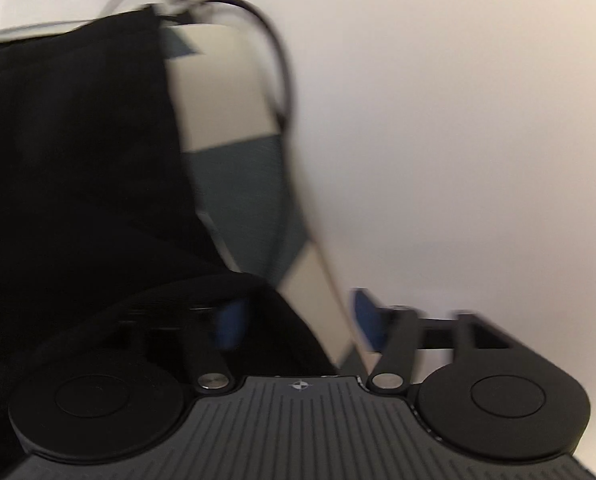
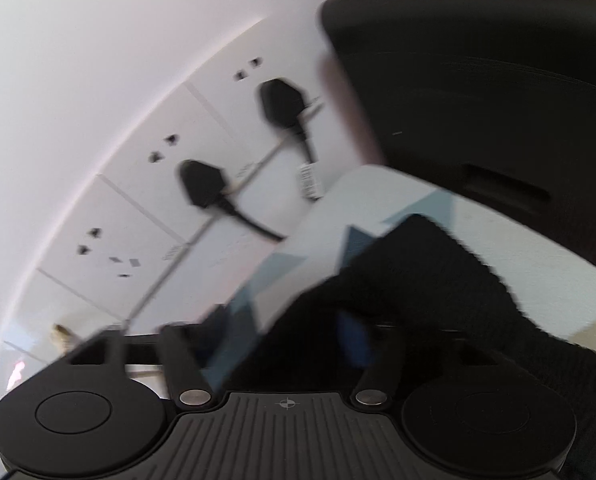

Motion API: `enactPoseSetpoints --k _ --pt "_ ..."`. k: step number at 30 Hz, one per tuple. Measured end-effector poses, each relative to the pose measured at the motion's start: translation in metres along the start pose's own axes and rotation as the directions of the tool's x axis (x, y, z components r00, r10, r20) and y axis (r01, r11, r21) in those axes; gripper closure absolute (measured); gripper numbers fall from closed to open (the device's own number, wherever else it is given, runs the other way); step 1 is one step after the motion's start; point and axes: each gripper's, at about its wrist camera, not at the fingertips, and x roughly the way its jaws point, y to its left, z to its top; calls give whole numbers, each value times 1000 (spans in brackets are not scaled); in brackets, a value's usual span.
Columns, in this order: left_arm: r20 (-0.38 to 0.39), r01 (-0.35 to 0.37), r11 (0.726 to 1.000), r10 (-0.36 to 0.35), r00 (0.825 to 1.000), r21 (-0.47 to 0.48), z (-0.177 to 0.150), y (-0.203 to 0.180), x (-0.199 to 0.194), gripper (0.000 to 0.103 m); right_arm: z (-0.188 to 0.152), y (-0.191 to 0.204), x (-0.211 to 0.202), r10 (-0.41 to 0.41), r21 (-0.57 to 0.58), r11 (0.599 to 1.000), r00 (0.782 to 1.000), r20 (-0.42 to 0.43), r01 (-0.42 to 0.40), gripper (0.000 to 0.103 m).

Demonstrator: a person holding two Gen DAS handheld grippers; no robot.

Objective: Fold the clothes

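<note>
The frames are blurred. A black garment (image 1: 77, 168) fills the left of the left wrist view and lies on a beige and teal patterned surface (image 1: 217, 92). My left gripper (image 1: 298, 322) stands open with its blue pads wide apart. The garment's edge bulges around the left pad (image 1: 227, 324), and no pad presses on it. In the right wrist view the same black garment (image 2: 418, 280) spreads across the lower right over the patterned surface (image 2: 338, 208). My right gripper (image 2: 283, 336) is open too. Its right pad (image 2: 354, 340) sits against the cloth's edge, and the jaws are not closed on it.
A white wall (image 1: 458, 120) rises to the right in the left wrist view, with a thin dark cable (image 1: 281, 80) along it. The right wrist view shows wall panels with two black plugs (image 2: 201, 184) and a large black object (image 2: 478, 80) at the upper right.
</note>
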Motion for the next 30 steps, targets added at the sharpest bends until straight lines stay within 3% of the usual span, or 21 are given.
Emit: enactPoseSetpoints --k 3,5,7,10,13,15,17,20,23,25,27,28,30 --pt "-33 67 983 -62 998 169 -3 -27 -16 34 10 -1 -16 80 40 996 997 6 -80 26" --pt "-72 105 946 -87 994 307 -18 -43 -26 33 15 -5 -29 133 65 989 991 13 -133 23" --pt "-129 136 886 -87 988 444 -39 -56 -32 33 20 -12 -42 150 76 985 988 33 -152 22" --pt "-230 165 777 -27 973 608 -86 -62 -32 33 18 -26 -68 133 61 989 988 73 -137 23" --pt "-292 176 664 67 954 727 -135 -60 -26 32 1 -44 -96 57 1 998 991 118 -58 28" --pt "-274 133 589 155 949 797 -163 -58 -17 33 -16 -56 -113 -26 -35 999 989 147 31 40" --pt "-256 103 544 214 943 833 -178 -56 -5 33 -35 -68 -126 -93 -49 994 985 146 101 50" --pt "-224 73 518 235 946 852 -189 -58 2 31 -65 -81 -141 -169 -25 984 977 126 174 65" --pt "-226 63 479 293 929 876 -195 -71 14 19 -92 -84 -144 -175 -12 984 981 84 177 69" --pt "-214 56 401 361 908 914 -203 -82 23 12 -106 -79 -139 -176 -39 983 982 66 179 68" --pt "-175 39 315 418 891 948 -218 -87 33 2 -118 -73 -134 -180 -71 980 982 51 183 52" --pt "-151 24 283 437 886 959 -221 -88 36 0 -121 -70 -130 -180 -82 979 982 52 184 50" --pt "-115 0 252 442 890 968 -229 -90 39 0 -124 -66 -121 -183 -100 977 981 61 188 52"
